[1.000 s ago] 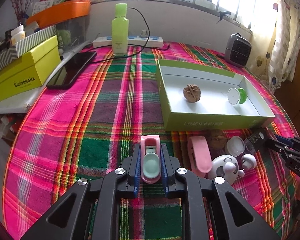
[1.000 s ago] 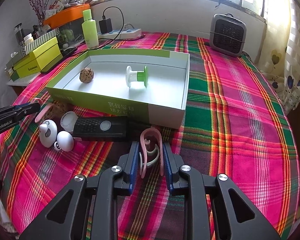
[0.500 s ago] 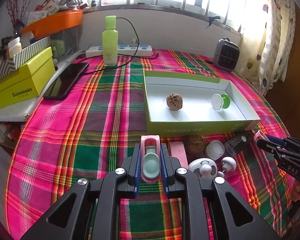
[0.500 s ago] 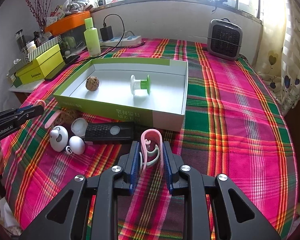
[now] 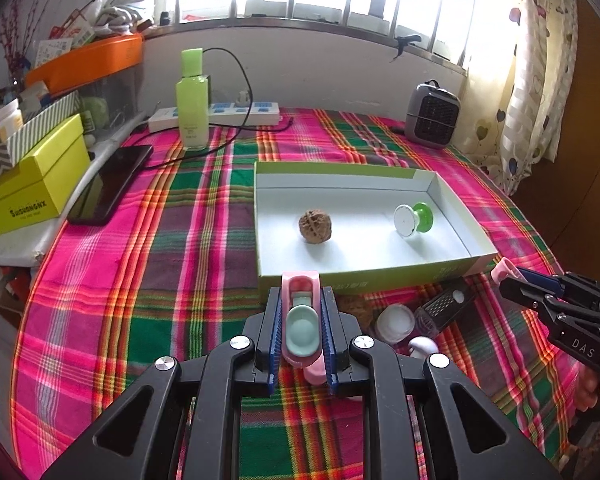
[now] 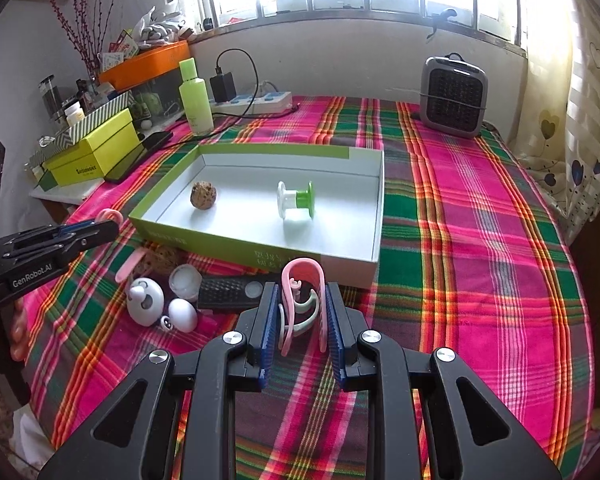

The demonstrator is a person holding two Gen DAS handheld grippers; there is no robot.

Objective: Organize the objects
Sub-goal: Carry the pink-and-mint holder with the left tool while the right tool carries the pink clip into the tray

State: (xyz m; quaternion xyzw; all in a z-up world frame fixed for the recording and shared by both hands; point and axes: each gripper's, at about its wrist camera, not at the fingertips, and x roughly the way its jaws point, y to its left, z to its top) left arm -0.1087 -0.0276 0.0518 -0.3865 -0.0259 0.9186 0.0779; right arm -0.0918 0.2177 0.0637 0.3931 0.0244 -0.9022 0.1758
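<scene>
My left gripper (image 5: 300,304) is shut on a pink clip with a mint pad (image 5: 302,320), held above the plaid cloth just before the tray's near wall. My right gripper (image 6: 302,300) is shut on a second pink clip (image 6: 302,292), seen edge-on, also clear of the cloth. The green-walled white tray (image 5: 340,168) holds a walnut (image 5: 315,227) and a green-and-white spool (image 5: 414,220). Before the tray lie another walnut (image 6: 162,260), a white cap (image 6: 185,280), a black mesh-faced device (image 6: 236,292), a white toy (image 6: 144,300) and a loose pink clip (image 6: 130,266).
A green bottle (image 5: 192,100), a power strip with cable (image 5: 220,114) and a small grey heater (image 6: 454,96) stand at the back. A yellow box (image 5: 32,176) and a dark phone (image 5: 108,184) sit on a side shelf at the left. Curtains hang at the right.
Both grippers have risen with their clips still held, so the tray and the loose objects look farther off. Nothing on the cloth has moved.
</scene>
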